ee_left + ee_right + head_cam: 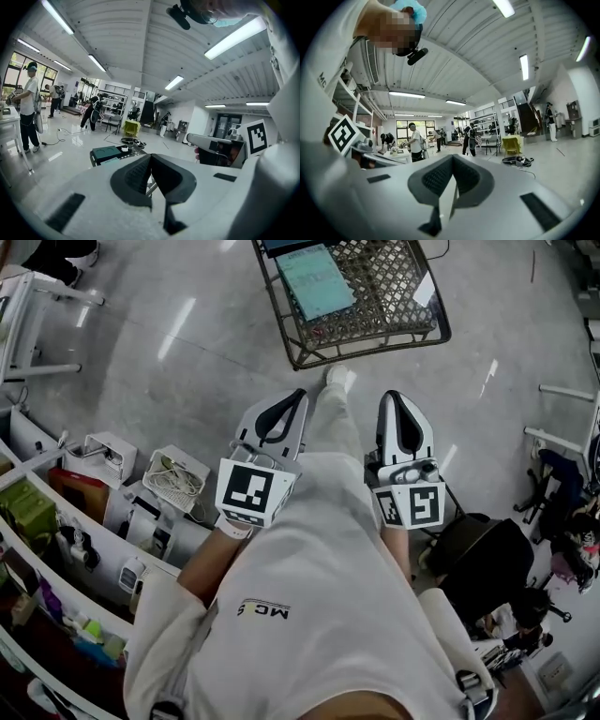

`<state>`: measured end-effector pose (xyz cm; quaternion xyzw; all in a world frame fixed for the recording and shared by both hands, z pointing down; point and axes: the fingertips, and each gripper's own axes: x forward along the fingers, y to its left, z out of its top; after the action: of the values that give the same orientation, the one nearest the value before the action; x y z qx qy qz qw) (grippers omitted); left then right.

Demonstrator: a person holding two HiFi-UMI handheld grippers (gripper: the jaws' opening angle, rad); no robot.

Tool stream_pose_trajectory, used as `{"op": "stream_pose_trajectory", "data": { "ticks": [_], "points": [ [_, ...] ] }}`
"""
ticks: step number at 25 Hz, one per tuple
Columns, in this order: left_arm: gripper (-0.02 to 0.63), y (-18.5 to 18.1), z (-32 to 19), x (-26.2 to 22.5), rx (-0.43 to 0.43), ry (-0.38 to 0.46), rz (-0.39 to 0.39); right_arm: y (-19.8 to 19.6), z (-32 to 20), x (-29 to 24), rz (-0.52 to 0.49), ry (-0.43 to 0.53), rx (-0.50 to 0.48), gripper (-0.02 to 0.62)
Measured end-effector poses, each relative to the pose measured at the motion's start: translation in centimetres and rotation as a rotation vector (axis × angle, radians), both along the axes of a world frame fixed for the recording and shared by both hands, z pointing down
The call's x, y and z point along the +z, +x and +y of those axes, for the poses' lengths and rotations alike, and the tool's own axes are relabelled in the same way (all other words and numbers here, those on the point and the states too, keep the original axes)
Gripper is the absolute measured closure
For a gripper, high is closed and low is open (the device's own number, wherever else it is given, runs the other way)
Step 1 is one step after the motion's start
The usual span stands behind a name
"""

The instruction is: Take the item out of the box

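Note:
A wire mesh basket (427, 329) stands on the grey floor ahead of me, and a flat teal item (317, 279) lies in its left half. The left gripper view shows the same basket (133, 151) low and some way off, with the dark teal item (106, 152) on it. Both grippers are held at waist height against my white shirt, well short of the basket and pointing forward. My left gripper (298, 394) is shut with nothing between its jaws, and the pads meet at the tip (150, 157). My right gripper (395, 396) is shut and empty too (453, 157).
White shelves (56, 512) with boxes and small goods run along my left. An open white box of cables (175, 479) sits on the floor beside them. A black chair (480, 563) stands at my right. Several people (415, 140) work at tables further back in the hall.

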<state>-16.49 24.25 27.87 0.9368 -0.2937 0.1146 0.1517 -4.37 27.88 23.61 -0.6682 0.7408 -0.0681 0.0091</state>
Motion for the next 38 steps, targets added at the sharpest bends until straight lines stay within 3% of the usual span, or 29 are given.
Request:
{"op": "stream_pose_trajectory", "data": {
  "ticks": [6, 15, 19, 25, 38],
  "points": [
    [0.581, 3.8, -5.8, 0.9, -0.017, -0.012, -0.025, 3.9, -6.4, 1.8, 0.026, -0.037, -0.005, 0.58],
    [0.581, 16.5, -16.7, 1.6, -0.076, -0.04, -0.09, 14.7, -19.3, 3.5, -0.015, -0.078, -0.13, 0.58],
    [0.581, 20.6, -20.3, 1.6, -0.125, -0.051, -0.11, 18.7, -24.0, 4.4, -0.034, -0.103, -0.181, 0.58],
    [0.581, 22.8, -23.8, 2.5, -0.187, -0.094, -0.12, 20.9, -28.3, 6.5, -0.047, -0.153, -0.231, 0.58],
    [0.581, 23.7, -28.4, 2.0, -0.175, -0.087, -0.058, 23.7, -32.7, 7.1, 0.013, -0.179, -0.16, 0.58]
  ]
}}
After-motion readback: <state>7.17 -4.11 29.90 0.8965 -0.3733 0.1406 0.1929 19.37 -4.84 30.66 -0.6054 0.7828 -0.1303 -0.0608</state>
